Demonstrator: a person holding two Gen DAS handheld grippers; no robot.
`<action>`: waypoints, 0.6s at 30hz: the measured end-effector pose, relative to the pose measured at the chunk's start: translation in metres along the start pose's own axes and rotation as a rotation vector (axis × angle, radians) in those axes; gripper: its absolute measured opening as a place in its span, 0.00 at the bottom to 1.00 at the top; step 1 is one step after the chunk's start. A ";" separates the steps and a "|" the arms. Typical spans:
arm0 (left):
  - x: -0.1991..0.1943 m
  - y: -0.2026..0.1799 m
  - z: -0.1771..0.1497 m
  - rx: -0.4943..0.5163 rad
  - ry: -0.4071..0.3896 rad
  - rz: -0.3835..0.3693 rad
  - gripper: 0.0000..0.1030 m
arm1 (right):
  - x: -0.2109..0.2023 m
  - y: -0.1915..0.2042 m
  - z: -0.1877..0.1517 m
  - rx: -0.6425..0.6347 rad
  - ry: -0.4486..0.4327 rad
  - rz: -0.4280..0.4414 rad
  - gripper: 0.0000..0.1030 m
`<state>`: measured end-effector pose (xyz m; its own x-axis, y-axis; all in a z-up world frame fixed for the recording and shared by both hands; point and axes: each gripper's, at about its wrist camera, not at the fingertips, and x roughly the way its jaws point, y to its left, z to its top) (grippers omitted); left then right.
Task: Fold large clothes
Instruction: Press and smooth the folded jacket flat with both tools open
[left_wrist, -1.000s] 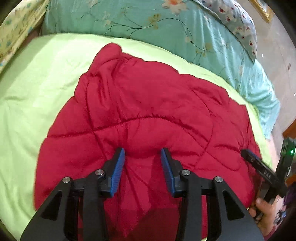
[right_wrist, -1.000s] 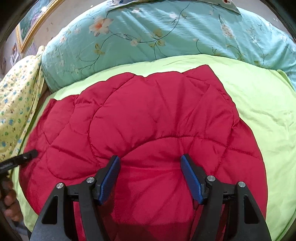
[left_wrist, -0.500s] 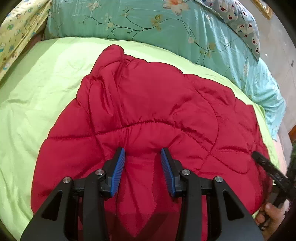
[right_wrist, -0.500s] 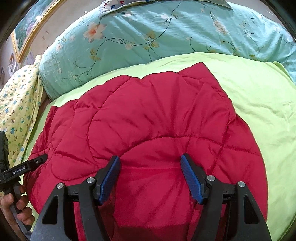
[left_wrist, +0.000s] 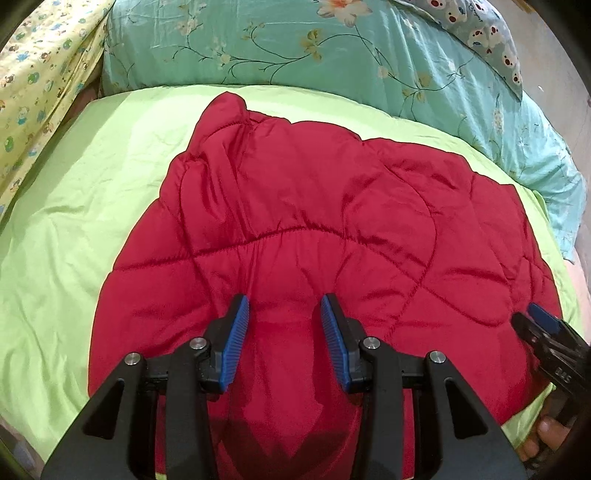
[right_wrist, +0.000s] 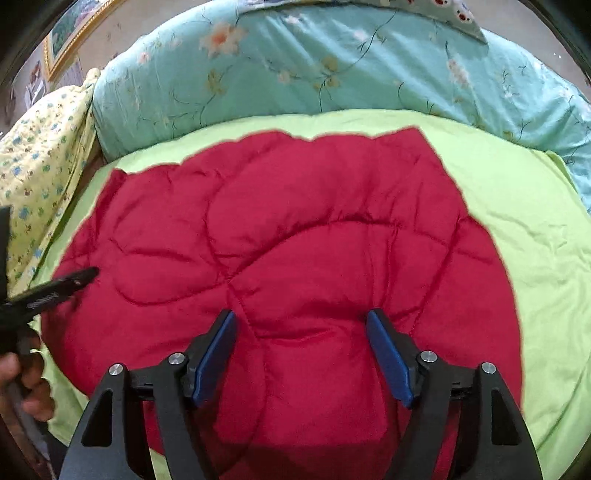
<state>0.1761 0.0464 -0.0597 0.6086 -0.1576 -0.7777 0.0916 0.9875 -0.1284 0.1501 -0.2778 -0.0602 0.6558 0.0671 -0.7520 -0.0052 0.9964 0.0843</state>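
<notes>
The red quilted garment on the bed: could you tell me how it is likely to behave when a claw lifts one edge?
The red quilted garment looks puffy and creased, so it would probably drape and sag rather than hold shape. Its padded, stitched panels suggest it is bulky yet fairly light. The sheen on the fabric hints that it may slip between the pads, so a deep pinch seems wise.

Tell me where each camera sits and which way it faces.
Left wrist: sits on the left gripper, facing forward and down along its open fingers at the red quilted garment on the green sheet; the right gripper and a hand show at its right edge.
Right wrist: sits on the right gripper, open, facing the same way; the left gripper and fingers show at its left edge.
Shared: garment, sheet, teal floral duvet behind, yellow patterned fabric on the left.
</notes>
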 end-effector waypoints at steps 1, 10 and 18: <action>-0.001 0.001 -0.001 -0.001 0.001 -0.002 0.38 | 0.002 -0.001 -0.001 0.002 0.000 0.001 0.74; -0.012 -0.004 -0.009 0.008 0.002 0.015 0.41 | 0.002 -0.002 -0.001 0.011 -0.002 0.010 0.74; -0.036 -0.014 -0.019 0.027 -0.025 -0.041 0.58 | 0.002 -0.003 -0.004 0.013 -0.004 0.008 0.74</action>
<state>0.1377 0.0382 -0.0417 0.6234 -0.1984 -0.7563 0.1385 0.9800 -0.1429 0.1485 -0.2803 -0.0641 0.6587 0.0752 -0.7486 -0.0011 0.9951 0.0991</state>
